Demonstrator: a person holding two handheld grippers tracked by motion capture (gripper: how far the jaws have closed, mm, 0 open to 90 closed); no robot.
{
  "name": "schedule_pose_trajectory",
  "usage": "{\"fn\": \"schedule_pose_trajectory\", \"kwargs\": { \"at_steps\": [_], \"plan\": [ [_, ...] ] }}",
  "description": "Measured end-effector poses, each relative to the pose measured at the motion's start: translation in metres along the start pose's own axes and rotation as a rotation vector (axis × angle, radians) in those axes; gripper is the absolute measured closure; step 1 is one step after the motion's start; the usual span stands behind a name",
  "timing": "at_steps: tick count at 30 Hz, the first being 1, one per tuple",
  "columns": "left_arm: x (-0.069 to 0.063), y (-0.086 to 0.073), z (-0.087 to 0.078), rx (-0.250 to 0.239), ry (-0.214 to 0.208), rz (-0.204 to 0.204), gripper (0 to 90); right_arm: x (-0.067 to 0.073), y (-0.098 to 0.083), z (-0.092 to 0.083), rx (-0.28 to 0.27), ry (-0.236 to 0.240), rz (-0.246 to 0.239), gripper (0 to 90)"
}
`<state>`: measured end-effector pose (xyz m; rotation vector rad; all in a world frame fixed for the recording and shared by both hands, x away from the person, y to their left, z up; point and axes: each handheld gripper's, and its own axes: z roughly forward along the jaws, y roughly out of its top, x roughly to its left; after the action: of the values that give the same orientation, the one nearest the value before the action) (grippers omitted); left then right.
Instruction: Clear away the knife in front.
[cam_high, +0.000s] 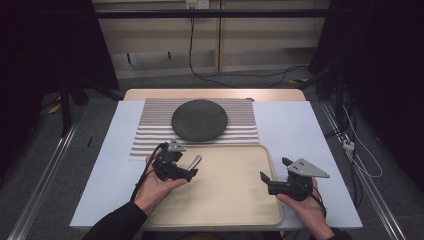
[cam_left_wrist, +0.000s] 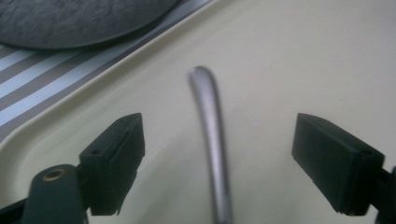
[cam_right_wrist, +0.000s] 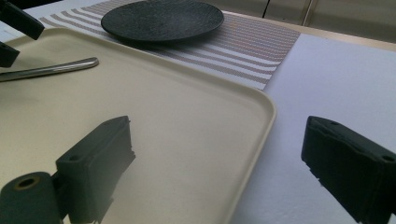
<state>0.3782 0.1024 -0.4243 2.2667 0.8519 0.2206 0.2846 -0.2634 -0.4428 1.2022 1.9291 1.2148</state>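
Note:
A silver metal utensil handle (cam_high: 195, 161) lies on the cream tray (cam_high: 225, 192) near its far left corner. My left gripper (cam_high: 192, 172) is over that corner. In the left gripper view its jaws stand wide apart with the handle (cam_left_wrist: 208, 102) running between them, and neither pad touches it. The utensil's other end is hidden below the gripper. My right gripper (cam_high: 272, 169) is open at the tray's right side. In the right gripper view, one of its jaws is over the tray and the other over the white table cover, with the tray rim (cam_right_wrist: 261, 121) between them.
A dark round plate (cam_high: 199, 119) sits on a striped placemat (cam_high: 150, 135) just beyond the tray. The white table cover (cam_high: 295, 130) extends to the right of the tray. Cables trail on the floor behind and to the right of the table.

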Motion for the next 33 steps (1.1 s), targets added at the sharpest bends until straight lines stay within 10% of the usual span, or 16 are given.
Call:
{"fn": "schedule_pose_trajectory", "kwargs": {
  "at_steps": [6,17,33],
  "plan": [
    [-0.005,0.000,0.007,-0.006,-0.053,0.037,27.7,0.000,0.001,0.001,0.002,0.001,-0.002,8.6],
    [-0.006,-0.007,0.020,0.043,-0.042,0.073,86.5,0.003,0.002,0.003,0.007,0.002,-0.009,8.6],
    [0.005,-0.008,0.021,0.054,-0.078,0.056,90.0,0.003,0.002,0.003,0.007,0.007,-0.011,8.4]
  ]
}}
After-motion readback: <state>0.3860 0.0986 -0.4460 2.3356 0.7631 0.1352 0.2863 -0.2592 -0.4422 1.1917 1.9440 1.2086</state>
